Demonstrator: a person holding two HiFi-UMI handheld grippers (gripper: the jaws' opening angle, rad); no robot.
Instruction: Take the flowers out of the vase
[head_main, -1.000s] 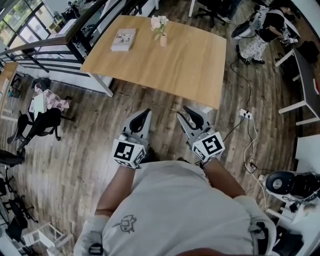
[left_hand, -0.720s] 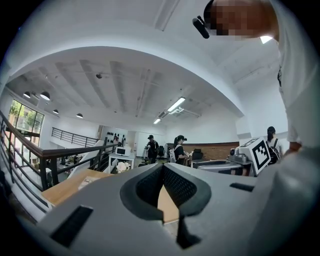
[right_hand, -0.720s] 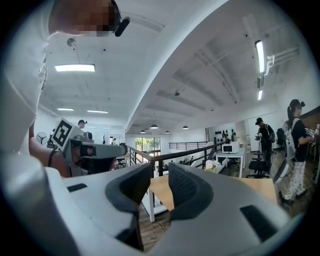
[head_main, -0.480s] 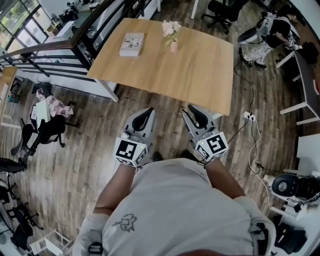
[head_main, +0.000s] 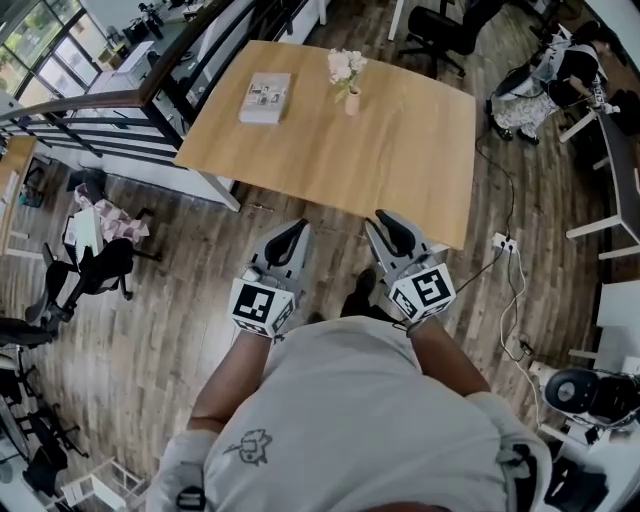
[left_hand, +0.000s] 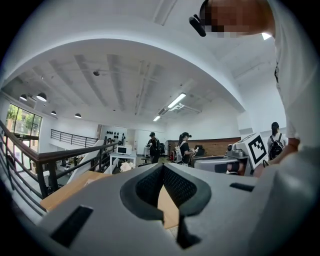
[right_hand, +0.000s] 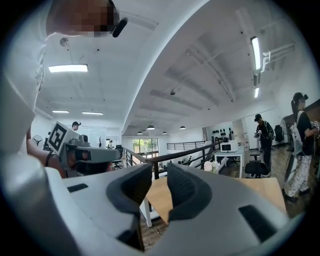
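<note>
Tongs and work area, head view. The left tongs (head_main: 299, 228) are clenched, tips meeting, with nothing between them. The right tongs (head_main: 386, 218) stand partly apart with the jaws closing, also with nothing between them. Both are held level, side by side, above the dark wood-plank floor (head_main: 150, 300) and just short of the near edge of the light wooden rectangular table (head_main: 380, 160).

The small bunch of pale pink and white flowers (head_main: 346, 65) stands upright in a short, narrow, pale pink vase (head_main: 352, 103) near the far edge of the table, well apart from both tongs. A flat white book (head_main: 265, 97) lies to the left of the vase, not touching it. The right gripper view shows the blooms beyond the open jaws, past the table top.

Handling, as judged. The flowers look light and soft, with thin stems that would bend or crush under a hard squeeze, and blooms that would bruise. The best hold is likely on the gathered stems just above the vase rim, taken gently by 1 pair of tongs. The vase looks small and light, so it could tip or lift with the stems. The other tongs may need to steady its body during a straight upward pull.
</note>
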